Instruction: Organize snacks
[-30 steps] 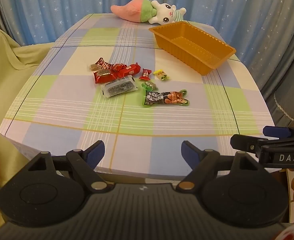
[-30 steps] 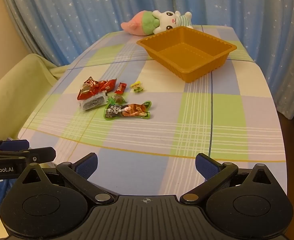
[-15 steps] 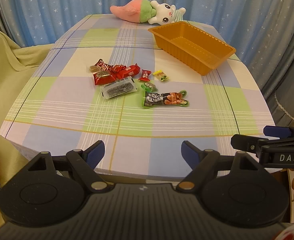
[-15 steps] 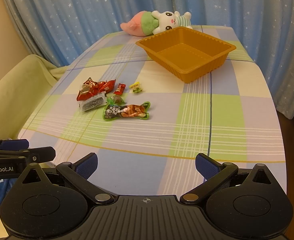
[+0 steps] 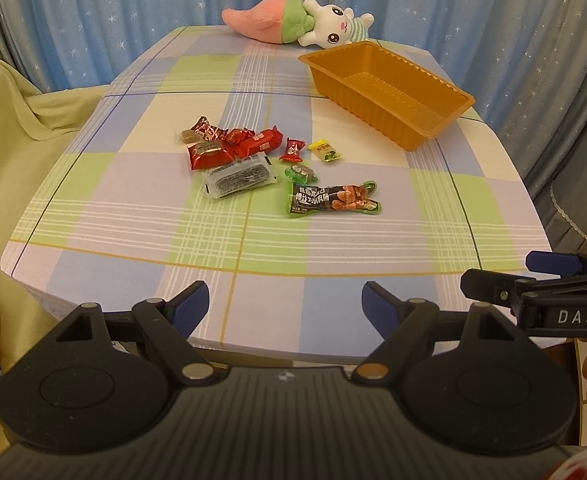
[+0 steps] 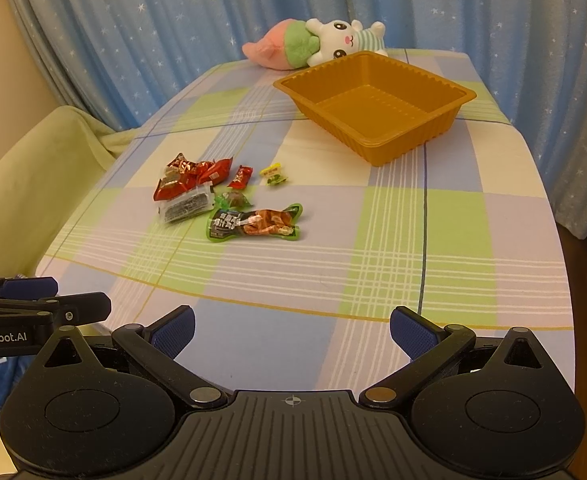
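While both the left gripper (image 5: 284,304) and right gripper (image 6: 291,330) hover wide open and empty at the table's (image 6: 453,240) near edge, light, crinkly, slippery snack packets (image 6: 229,200) lie mid-table, likely best pinched at their flat sealed edges, well short of the empty orange tray (image 6: 445,120).

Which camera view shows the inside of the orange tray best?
The right wrist view: the orange tray opens wide, showing its bare floor. In the left wrist view the tray appears narrower, its floor partly hidden by the near wall.

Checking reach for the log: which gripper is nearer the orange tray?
Right. The right gripper faces the orange tray almost straight on; the left gripper sits further left.
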### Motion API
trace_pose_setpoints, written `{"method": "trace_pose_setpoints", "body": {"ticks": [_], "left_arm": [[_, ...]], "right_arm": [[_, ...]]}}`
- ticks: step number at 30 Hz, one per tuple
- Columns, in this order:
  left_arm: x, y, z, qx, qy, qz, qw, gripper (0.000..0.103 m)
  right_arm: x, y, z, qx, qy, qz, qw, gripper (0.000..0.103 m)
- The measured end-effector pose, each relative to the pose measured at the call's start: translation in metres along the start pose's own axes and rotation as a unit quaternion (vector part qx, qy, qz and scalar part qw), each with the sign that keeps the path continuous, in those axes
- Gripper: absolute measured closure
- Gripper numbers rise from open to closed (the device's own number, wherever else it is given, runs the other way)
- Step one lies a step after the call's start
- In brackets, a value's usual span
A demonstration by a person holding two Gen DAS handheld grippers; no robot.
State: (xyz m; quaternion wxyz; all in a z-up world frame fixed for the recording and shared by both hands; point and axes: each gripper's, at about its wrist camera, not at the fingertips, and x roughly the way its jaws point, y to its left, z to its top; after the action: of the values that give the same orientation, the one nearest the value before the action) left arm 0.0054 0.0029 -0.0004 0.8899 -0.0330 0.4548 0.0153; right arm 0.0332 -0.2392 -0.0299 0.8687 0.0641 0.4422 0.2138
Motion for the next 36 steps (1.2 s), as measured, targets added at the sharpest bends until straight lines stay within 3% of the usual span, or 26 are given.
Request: {"method": "trace_pose_setpoints", "body": {"ticks": [36], "left_arm": [[0.0012,0.0015,0.0007,-0.001,0.002,0.001,1.0,0.021]], "right_arm": [[0.0028,0.0022,0.0018,-0.001,0.0,0.001,1.0,0.0]]}}
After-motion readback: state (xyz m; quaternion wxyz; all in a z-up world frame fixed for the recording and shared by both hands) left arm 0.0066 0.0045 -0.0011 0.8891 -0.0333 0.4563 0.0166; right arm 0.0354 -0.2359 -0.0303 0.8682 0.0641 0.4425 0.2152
